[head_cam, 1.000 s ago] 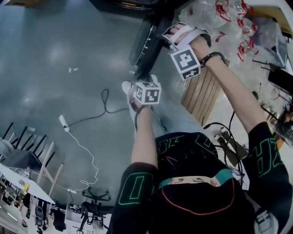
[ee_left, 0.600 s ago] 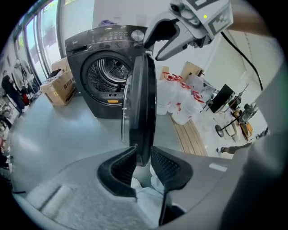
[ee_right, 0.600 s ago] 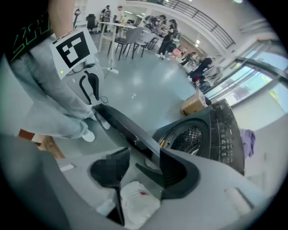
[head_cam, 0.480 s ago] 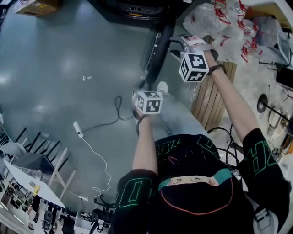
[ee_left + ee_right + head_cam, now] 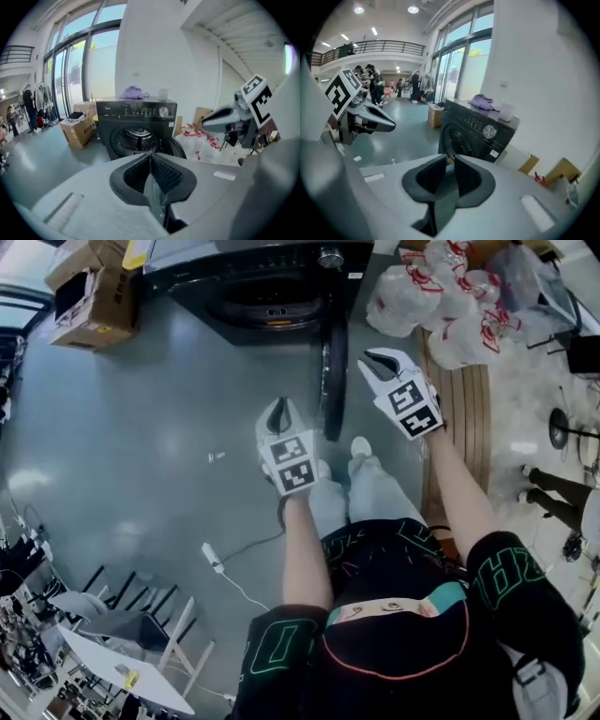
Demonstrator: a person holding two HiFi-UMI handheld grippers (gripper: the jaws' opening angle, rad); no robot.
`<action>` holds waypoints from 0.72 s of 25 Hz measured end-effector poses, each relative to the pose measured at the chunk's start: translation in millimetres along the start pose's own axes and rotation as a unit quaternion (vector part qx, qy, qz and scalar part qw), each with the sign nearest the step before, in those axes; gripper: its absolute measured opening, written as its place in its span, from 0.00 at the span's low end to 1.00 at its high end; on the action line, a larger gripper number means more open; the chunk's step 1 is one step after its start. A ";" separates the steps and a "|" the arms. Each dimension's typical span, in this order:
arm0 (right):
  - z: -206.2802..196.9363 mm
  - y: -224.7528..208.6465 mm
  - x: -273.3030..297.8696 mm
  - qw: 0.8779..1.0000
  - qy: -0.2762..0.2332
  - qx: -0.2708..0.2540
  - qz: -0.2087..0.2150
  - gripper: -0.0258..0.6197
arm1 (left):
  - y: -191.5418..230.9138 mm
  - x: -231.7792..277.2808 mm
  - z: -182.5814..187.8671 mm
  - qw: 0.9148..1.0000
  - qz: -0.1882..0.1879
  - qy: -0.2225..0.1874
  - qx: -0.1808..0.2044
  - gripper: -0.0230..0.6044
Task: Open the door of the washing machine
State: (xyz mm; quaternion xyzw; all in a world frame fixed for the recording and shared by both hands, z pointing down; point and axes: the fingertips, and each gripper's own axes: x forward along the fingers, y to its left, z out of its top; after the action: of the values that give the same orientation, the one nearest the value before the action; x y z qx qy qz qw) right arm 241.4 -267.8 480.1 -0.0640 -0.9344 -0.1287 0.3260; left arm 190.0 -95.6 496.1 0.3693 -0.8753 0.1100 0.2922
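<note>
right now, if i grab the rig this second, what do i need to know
Left gripper: jaws closing, pads all but together, nothing between them, off the machine.
Right gripper: jaws closing, a narrow gap between them, empty, to the right of the door in the head view, not touching it.
Washing machine: on the floor ahead. Its door is swung wide open and the drum shows.
Done: the door is open.
Left: nothing on the door that I can see.
</note>
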 end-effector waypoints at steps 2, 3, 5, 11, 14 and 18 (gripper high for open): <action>14.3 -1.2 -13.5 0.999 -0.019 0.043 -0.027 0.10 | 11.0 -12.2 26.1 0.999 0.001 -0.035 -0.018 0.07; 23.2 -3.0 -19.9 0.997 -0.033 0.063 -0.041 0.09 | 15.8 -18.0 39.3 0.998 0.001 -0.053 -0.026 0.06; 43.8 -10.5 -32.0 0.990 -0.065 0.099 -0.070 0.06 | 23.2 -29.8 70.4 0.995 -0.002 -0.090 -0.037 0.06; 97.1 -34.5 -79.1 0.960 -0.145 0.192 -0.140 0.04 | 29.8 -62.9 148.2 0.983 -0.017 -0.177 -0.035 0.05; 109.6 -39.6 -104.1 0.945 -0.175 0.225 -0.161 0.04 | 24.5 -77.7 176.6 0.977 -0.030 -0.211 -0.014 0.05; 125.7 -55.8 -130.7 0.931 -0.209 0.234 -0.189 0.04 | 27.1 -90.6 210.6 0.968 -0.034 -0.248 0.007 0.05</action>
State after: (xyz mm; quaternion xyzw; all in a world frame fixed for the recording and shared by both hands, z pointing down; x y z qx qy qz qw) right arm 257.4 -290.4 292.3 0.1662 -0.9798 0.0506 0.0990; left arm 130.5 -109.8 273.5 0.4164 -0.9067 0.0109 0.0666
